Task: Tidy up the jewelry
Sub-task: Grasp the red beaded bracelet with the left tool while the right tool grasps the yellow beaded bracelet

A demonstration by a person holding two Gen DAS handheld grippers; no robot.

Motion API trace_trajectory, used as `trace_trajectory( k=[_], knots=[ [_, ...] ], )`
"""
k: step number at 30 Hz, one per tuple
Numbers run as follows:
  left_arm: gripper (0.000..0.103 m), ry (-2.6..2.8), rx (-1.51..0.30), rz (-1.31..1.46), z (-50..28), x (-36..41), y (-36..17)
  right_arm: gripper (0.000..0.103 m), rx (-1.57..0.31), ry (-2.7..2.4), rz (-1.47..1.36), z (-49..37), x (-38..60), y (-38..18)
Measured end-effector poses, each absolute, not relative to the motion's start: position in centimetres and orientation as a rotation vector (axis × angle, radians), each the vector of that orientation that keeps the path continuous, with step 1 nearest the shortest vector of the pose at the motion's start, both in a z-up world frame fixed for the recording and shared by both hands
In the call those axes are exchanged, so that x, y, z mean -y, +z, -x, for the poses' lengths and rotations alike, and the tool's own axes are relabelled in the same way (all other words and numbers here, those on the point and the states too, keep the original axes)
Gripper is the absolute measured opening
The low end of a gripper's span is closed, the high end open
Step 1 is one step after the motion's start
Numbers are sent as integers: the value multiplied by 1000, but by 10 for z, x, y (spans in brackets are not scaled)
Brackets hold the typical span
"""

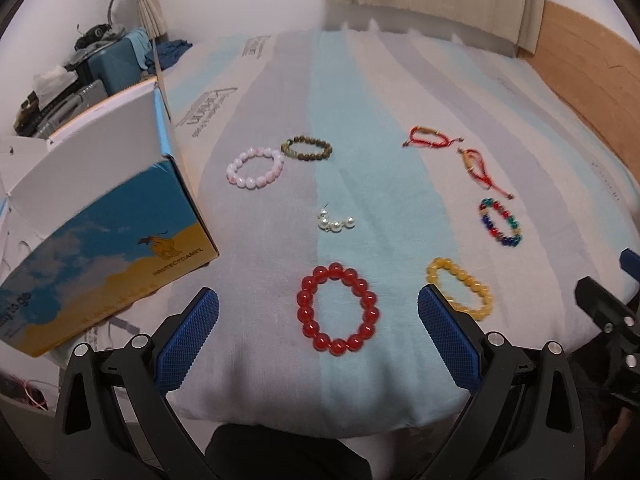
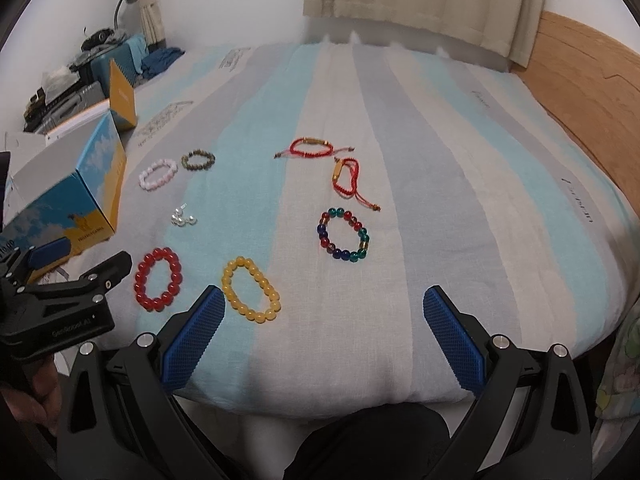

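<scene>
I count five beaded bracelets (image 2: 345, 235), two red cord bracelets (image 2: 312, 147), one pearl cluster (image 2: 183, 219), one box (image 2: 76, 196).

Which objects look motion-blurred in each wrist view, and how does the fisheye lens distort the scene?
Left wrist view: the multicolored bracelet and yellow bracelet are smeared, the red bracelet sharper. Right wrist view: mostly crisp. Both views: the striped bedcover bulges, corners vignette black, lighting is soft and without glare.
</scene>
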State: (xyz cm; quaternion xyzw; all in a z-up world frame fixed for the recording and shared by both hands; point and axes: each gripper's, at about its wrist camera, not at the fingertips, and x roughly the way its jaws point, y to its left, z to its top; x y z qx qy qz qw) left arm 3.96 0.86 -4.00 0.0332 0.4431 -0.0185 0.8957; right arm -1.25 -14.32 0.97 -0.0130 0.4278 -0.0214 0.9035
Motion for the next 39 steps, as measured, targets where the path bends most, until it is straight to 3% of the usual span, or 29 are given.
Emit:
trace_trajectory(
  k=[7,17,25,28,33,39],
  knots=[
    [97,5,-977,-35,-70,-27,-82,89,-972,-4,59,-20,139,-24],
    [92,60,-999,-53,-85,-37,-117,68,-1113,79,42,-55,129,-74],
    [91,48,-957,-52,-79,-40,-125,64,-1113,81,66,-57,119,-92],
    [84,49,-945,-66,-72,-40,-124,55,-1078,69,75,-50,118,-92],
    [58,60,-923,-103,-61,-38,-119,30,-964,35,78,-29,114,-94],
    [29,45,-888,-130,-51,-33,-116,9,-880,12,50,-21,118,-95]
  ],
)
